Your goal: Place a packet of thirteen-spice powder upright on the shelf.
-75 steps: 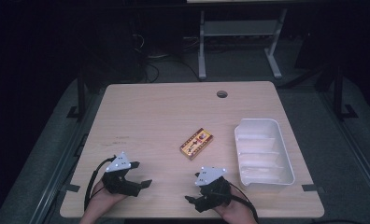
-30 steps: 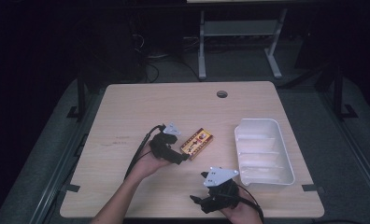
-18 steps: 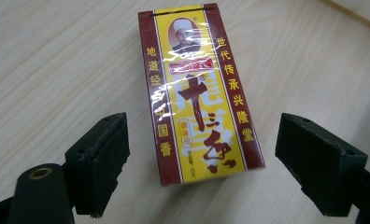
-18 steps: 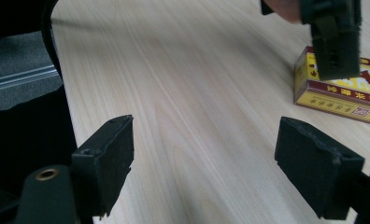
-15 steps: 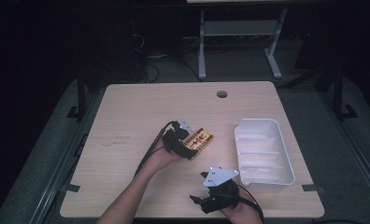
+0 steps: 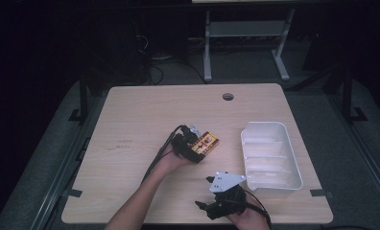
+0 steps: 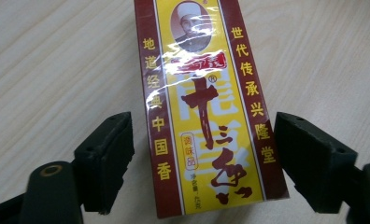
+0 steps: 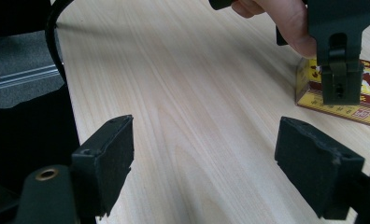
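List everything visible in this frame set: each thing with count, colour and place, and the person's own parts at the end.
seasoning box: one, yellow and dark red with Chinese print, flat on the table near its middle, between the left gripper's jaws.
tray: one, white, ribbed inside, right side of the table.
table: one, light wood, with a round cable hole near its far edge.
metal stand: one, grey, on the floor beyond the table.
left gripper: one, black, jaws have just been closing around the box, small gaps each side.
right gripper: one, black with grey plate, near edge of table, jaws open on nothing.
forearm: one, bare, reaching to the box.
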`<state>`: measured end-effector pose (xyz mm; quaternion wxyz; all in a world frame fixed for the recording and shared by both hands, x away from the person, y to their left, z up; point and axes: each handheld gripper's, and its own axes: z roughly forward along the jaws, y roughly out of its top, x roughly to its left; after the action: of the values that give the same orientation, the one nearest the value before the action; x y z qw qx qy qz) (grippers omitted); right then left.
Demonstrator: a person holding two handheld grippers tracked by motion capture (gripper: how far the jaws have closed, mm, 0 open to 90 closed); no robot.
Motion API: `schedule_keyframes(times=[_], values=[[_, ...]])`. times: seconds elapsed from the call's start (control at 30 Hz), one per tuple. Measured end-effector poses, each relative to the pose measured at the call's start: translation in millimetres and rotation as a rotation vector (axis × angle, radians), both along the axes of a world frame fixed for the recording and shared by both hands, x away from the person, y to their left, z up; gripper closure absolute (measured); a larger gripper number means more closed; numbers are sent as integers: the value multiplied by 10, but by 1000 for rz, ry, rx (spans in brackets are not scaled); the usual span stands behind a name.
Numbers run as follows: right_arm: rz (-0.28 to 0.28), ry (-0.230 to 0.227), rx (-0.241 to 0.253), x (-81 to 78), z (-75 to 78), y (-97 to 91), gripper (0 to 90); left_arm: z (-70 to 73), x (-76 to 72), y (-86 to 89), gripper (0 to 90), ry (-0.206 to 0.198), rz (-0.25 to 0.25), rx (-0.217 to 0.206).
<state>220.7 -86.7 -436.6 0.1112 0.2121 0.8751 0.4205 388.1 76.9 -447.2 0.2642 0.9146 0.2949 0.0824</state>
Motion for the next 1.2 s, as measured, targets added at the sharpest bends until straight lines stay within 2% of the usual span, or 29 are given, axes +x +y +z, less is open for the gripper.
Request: schedule_keyframes(times=[0.13, 0.3, 0.67, 0.87, 1.13, 1.17, 1.2], values=[[-3, -3, 4, -5, 6, -4, 193, -18, -2, -40, 272, 3, -4, 13], [-3, -5, 5, -11, 9, -4, 193, -50, 3, -78, 281, 12, 2, 41], [-20, -8, 18, 8, 10, 15, 194, -24, -17, -68, 322, -6, -8, 51], [-30, -3, 23, 11, 12, 18, 199, 13, -67, 30, 325, -12, -9, 43], [-45, 6, 43, 33, 25, 23, 199, 128, -190, 227, 326, -40, -13, 10], [-48, 3, 46, 37, 33, 26, 198, 151, -234, 281, 326, -48, -11, -10], [-46, 5, 50, 44, 36, 25, 192, 151, -234, 281, 327, -48, -11, -10]])
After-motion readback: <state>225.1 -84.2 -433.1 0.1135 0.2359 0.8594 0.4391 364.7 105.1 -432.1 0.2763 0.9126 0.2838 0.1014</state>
